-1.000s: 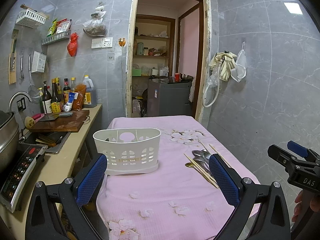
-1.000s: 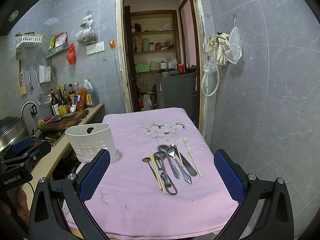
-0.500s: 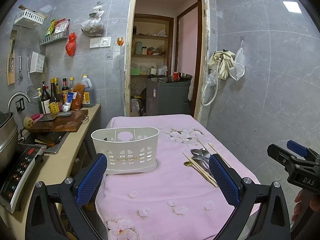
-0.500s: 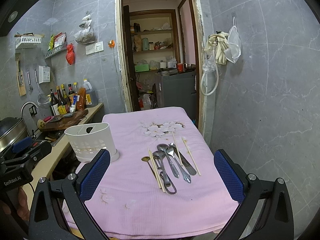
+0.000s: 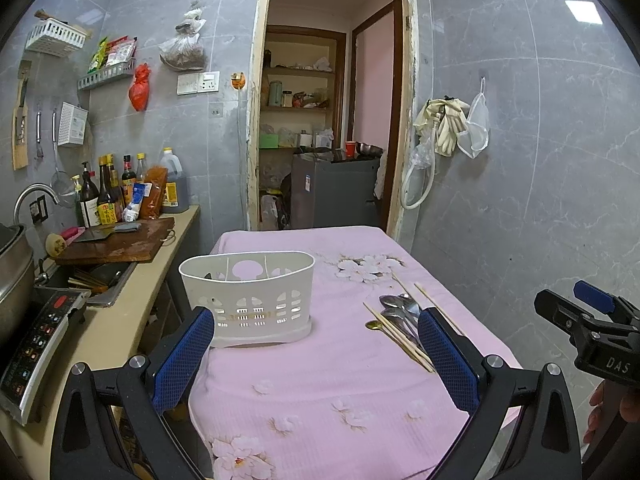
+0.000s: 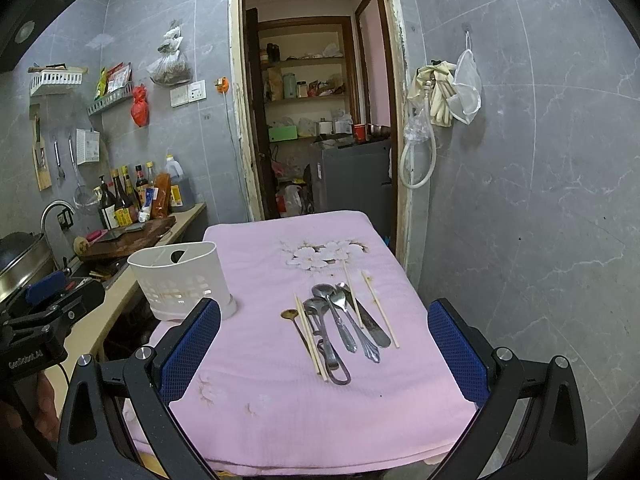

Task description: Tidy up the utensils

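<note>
Your left gripper (image 5: 316,344) and right gripper (image 6: 324,344) both hang with jaws spread wide, holding nothing, short of the near edge of the pink tablecloth (image 6: 280,420). The white caddy (image 5: 248,294) stands upright on the cloth's left side, toward the counter (image 5: 120,320). Right of the caddy, well apart from it, the spoons (image 6: 340,320) and chopsticks (image 6: 310,336) lie flat together.

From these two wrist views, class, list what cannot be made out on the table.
- White utensil caddy: its floor is hidden by its own walls in both views.
- Spoons: handles covered by the left hand-held gripper finger in the left view.
- Chopsticks: too thin and overlapped to count surely, right view.
</note>
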Motion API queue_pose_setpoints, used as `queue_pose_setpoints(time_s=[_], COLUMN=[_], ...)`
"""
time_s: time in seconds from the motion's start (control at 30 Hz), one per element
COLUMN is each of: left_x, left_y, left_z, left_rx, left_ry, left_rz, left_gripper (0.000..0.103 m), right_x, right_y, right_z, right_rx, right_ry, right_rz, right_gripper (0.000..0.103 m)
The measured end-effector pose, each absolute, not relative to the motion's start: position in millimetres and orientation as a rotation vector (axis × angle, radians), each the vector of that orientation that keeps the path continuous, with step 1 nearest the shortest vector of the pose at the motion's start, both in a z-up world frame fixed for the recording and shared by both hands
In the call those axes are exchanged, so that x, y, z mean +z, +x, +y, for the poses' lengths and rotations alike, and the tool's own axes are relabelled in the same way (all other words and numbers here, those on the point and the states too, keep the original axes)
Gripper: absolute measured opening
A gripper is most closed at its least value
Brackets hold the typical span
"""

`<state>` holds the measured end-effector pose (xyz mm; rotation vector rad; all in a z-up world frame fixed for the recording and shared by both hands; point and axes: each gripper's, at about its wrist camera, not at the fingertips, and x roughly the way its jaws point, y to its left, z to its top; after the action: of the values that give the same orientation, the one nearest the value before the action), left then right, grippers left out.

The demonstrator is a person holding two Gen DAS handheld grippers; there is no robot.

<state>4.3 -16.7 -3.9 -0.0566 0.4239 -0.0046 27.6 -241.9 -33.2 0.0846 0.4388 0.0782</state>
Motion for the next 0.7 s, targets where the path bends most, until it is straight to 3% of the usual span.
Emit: queue_pose_setpoints(time_s=[0.3, 0.7], left_x=[-8, -29], left_y=[22, 105], left_z=[-24, -56], left_rx=[0.003, 0.010], left_ry=[-0.060, -0.153], left_rz=[0.465, 0.562], left_gripper=[0.102, 0.102], right_x=[-30, -33], right_y=[40, 134], right_z=[-255, -297], right_rx=[0.080, 0.212], right_ry=[0.108, 0.071], right_rz=[0.438, 0.473], right_gripper=[0.102, 0.102])
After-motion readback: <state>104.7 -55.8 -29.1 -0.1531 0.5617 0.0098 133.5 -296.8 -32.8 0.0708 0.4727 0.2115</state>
